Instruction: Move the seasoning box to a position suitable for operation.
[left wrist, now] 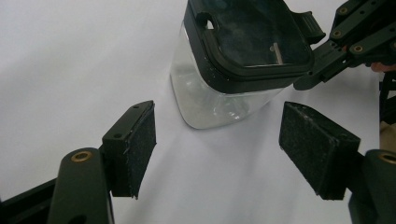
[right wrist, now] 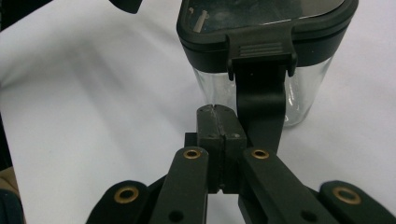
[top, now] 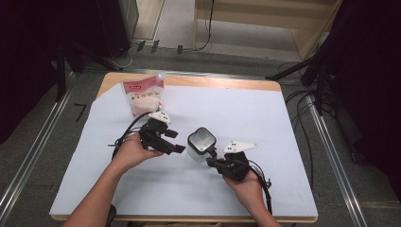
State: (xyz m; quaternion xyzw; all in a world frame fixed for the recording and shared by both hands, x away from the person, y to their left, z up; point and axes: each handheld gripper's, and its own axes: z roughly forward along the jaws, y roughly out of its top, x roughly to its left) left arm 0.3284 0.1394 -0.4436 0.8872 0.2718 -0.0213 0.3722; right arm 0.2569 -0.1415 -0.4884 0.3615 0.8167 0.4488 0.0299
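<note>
Clear plastic, black-lidded, one container [top: 201,144] stands upright on the white surface [top: 283,132] between my two tools. My left tool [top: 176,148] sits just beside it, jaws spread wide with nothing between them. My right tool [right wrist: 218,122] is pressed fully closed just below the lid's latch [right wrist: 261,60]. One white pouch [top: 144,96] stands farther back.

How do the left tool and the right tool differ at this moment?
The left tool is open, pads wide apart with nothing between them; the right tool is shut, pads pressed together. The left tool stays short of the clear container; the right tool sits at the container's lid latch. Both are black and point at the container.
</note>
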